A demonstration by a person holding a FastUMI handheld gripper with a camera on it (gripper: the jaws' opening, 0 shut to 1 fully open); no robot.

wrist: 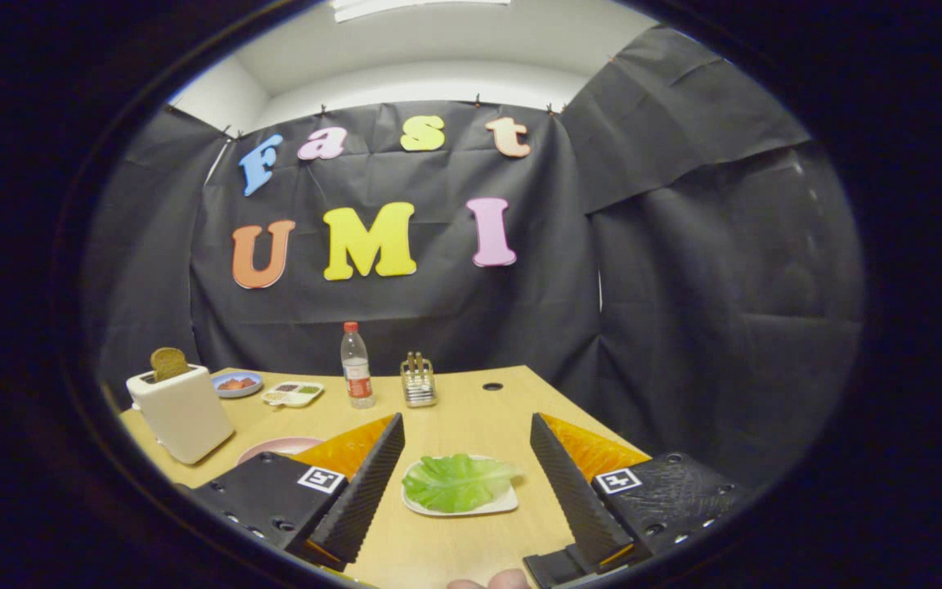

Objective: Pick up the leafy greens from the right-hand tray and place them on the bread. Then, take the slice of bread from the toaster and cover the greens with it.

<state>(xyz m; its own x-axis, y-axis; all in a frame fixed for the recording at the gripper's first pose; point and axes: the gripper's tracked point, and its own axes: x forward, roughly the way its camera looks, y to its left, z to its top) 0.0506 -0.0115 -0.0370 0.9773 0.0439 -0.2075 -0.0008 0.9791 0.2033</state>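
Gripper (466, 442) spread wide above the surface (455, 409), leafy greens (456, 481) on white tray (497, 505) between its fingers; bread slice (168, 363) upright in toaster (182, 413) beyond.

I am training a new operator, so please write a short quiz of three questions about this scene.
1. True or false: the gripper is shut on the leafy greens.
2. What sticks out of the top of the toaster?
3. The white tray with the greens lies: A) between the open fingers, B) behind the water bottle, C) on top of the toaster.

Key
1. False: the fingers stand wide apart and touch nothing.
2. A slice of bread.
3. A.
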